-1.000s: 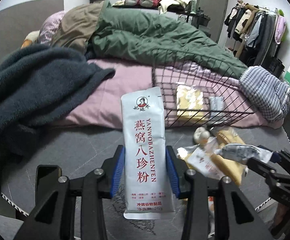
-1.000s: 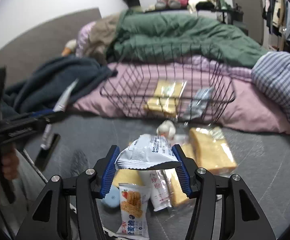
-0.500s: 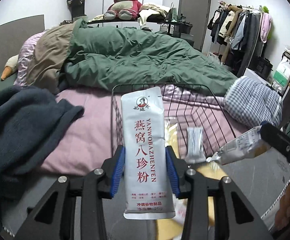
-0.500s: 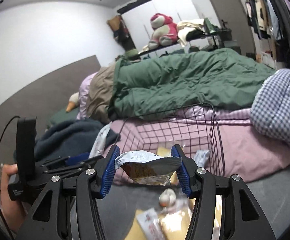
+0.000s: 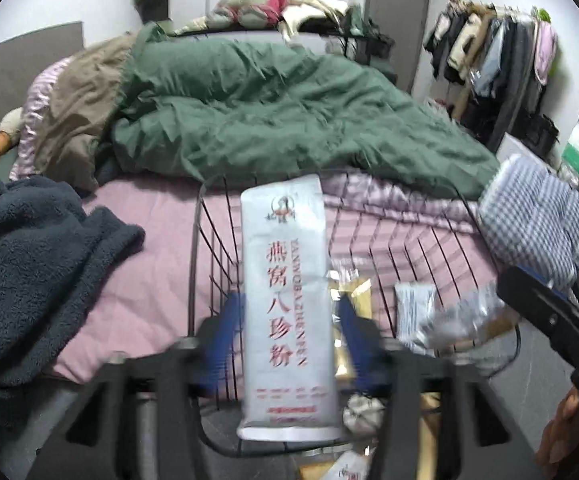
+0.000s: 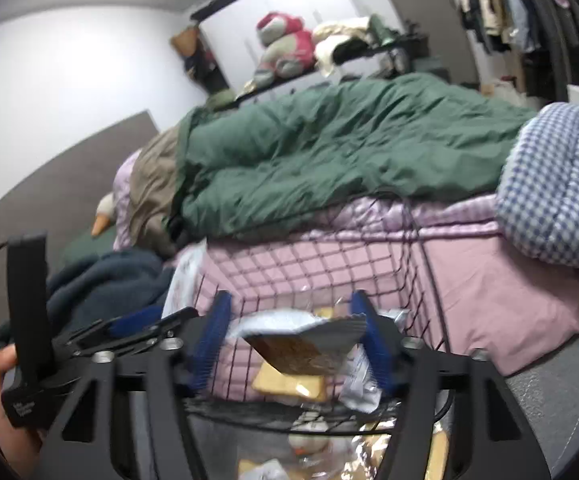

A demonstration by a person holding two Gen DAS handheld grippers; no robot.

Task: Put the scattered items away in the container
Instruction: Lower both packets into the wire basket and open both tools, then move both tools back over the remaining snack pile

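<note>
My left gripper [image 5: 285, 320] holds a tall white sachet with red Chinese print [image 5: 285, 300], upright over the near rim of the black wire basket [image 5: 209, 216]; the jaws look slightly spread and blurred. My right gripper [image 6: 293, 340] is shut on a silvery snack packet [image 6: 297, 340] above the basket's [image 6: 429, 264] near edge. In the basket lie a yellow bread pack [image 6: 289, 384] and a small silver packet [image 5: 413, 312]. The right gripper's packet also shows in the left wrist view [image 5: 461, 320].
The basket sits on a pink sheet [image 5: 145, 280] by a green duvet [image 5: 269, 112], a dark blue blanket [image 5: 29, 272] and a checked pillow [image 5: 537, 220]. More snack packs lie on the grey surface below [image 6: 301, 444]. A clothes rack [image 5: 501, 48] stands far right.
Both grippers have risen and moved forward from the scattered snack pile to the basket's near rim, each carrying its packet. The views are now motion-blurred.
</note>
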